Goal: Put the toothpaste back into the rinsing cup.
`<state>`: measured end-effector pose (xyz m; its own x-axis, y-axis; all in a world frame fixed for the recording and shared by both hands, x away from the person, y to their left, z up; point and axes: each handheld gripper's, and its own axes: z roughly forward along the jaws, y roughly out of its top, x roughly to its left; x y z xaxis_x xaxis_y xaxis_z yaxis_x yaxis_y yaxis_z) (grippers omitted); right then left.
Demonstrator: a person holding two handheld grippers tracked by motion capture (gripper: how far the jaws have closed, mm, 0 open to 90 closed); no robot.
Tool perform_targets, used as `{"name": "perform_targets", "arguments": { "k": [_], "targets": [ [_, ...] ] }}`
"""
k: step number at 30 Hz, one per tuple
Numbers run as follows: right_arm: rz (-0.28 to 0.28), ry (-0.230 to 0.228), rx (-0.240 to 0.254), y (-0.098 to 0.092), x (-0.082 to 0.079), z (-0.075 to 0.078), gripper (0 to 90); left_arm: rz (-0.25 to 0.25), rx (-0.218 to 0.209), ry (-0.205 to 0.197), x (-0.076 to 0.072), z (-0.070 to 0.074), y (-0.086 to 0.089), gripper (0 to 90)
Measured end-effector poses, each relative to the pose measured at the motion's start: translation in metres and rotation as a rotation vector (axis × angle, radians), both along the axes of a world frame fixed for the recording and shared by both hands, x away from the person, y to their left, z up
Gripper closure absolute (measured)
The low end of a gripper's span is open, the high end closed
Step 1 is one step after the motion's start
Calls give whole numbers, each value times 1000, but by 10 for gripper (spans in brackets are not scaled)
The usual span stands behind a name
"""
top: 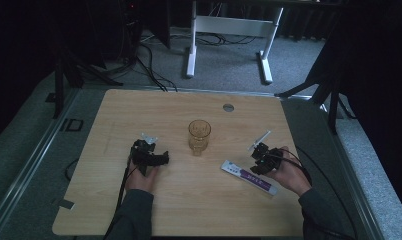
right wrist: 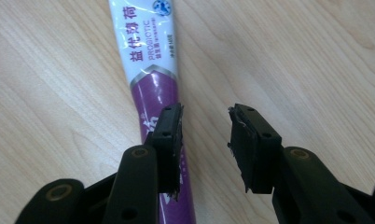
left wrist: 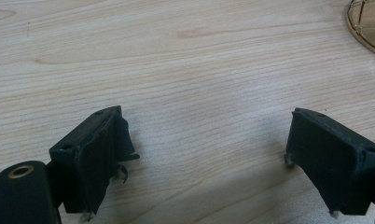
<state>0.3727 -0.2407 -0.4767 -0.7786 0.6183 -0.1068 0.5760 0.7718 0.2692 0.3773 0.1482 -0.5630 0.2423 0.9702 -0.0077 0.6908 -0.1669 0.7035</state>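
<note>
We're looking at a lab or recording studio setup here. A pale wooden surface (top: 139, 210) is sitting on grey carpet (top: 229, 60), black curtains (top: 374, 75) are hanging all around, cables (top: 151, 67) are trailing across the floor at 11 o'clock, and a white desk frame (top: 229, 30) is standing at 12 o'clock beside black stand legs (top: 64, 75).

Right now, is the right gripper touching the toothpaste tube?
Cannot tell. In the right gripper view, one jaw of the right gripper overlaps the tube, but no contact or gap shows plainly.
</note>
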Motion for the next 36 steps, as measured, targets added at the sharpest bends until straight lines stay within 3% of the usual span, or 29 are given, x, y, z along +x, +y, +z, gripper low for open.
{"name": "perform_targets", "arguments": {
  "k": [19, 36],
  "targets": [
    [45, 76, -56, 10, 4, 0, 621, 0, 0, 0, 0, 0, 0, 116],
    [85, 133, -96, 18, 3, -9, 605, 0, 0, 0, 0, 0, 0, 116]
  ]
}}
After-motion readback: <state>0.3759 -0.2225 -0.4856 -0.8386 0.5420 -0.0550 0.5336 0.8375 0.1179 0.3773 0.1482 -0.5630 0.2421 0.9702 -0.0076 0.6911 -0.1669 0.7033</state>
